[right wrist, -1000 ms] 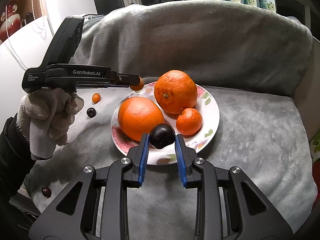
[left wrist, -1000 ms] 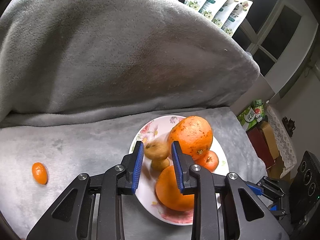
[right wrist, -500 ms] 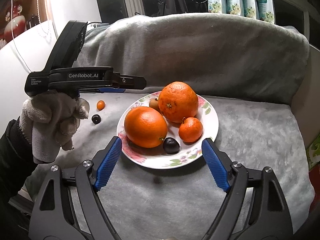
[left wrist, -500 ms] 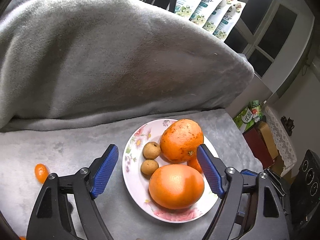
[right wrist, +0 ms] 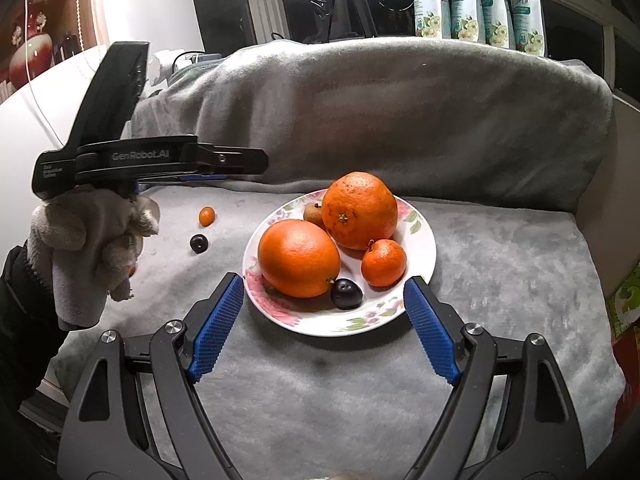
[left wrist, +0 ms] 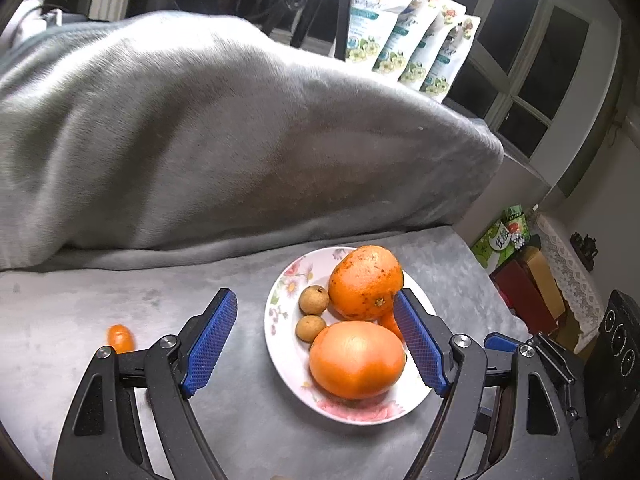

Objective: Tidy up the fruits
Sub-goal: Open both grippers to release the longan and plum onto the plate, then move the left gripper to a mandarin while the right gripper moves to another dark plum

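Both grippers, the left (left wrist: 316, 340) and right (right wrist: 324, 326), hang spread and empty by the plate (right wrist: 420, 236), so I'd go next, gently, for the loose kumquat (right wrist: 207, 216), or perhaps the plum (right wrist: 199, 243).

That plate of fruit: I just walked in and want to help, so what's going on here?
A person with a gripper in each hand is gathering fruit onto the floral plate. Both the left gripper and right gripper have just opened and hold nothing. Two oranges, a tangerine, a dark plum and two longans sit on it; a kumquat and another plum remain on the grey blanket.
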Available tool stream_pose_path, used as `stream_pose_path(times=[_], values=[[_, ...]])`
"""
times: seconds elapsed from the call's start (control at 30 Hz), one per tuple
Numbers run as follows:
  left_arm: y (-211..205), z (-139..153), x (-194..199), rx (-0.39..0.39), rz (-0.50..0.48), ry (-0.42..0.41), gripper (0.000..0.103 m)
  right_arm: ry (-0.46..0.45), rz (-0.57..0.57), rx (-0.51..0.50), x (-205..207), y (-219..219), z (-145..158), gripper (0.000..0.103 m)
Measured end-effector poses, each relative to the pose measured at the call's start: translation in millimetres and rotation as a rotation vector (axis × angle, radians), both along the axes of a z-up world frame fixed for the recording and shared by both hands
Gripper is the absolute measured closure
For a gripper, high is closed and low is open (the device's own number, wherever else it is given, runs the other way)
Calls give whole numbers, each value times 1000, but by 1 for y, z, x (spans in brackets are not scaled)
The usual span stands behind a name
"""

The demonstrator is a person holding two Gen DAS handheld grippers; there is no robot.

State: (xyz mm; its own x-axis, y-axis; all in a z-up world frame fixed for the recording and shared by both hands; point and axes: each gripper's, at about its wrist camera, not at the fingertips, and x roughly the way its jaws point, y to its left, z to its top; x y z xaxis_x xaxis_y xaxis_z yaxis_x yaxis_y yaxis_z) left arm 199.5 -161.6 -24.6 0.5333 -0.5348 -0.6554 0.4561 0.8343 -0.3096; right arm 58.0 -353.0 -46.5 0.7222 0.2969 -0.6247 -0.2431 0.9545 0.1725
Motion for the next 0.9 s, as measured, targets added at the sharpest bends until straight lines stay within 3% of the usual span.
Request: stream_pose_path(times=[0.3,0.57,0.9], values=[[22,19,-28,28,43,-90,22,-38,-34,-39,-9,10,9,18],[75,24,-50,31,143,-145,22,-73,-20,-46,-17,25,18,18],[145,13,-94,153,331,-183,22,-48,52,-74,-7,53,17,18]])
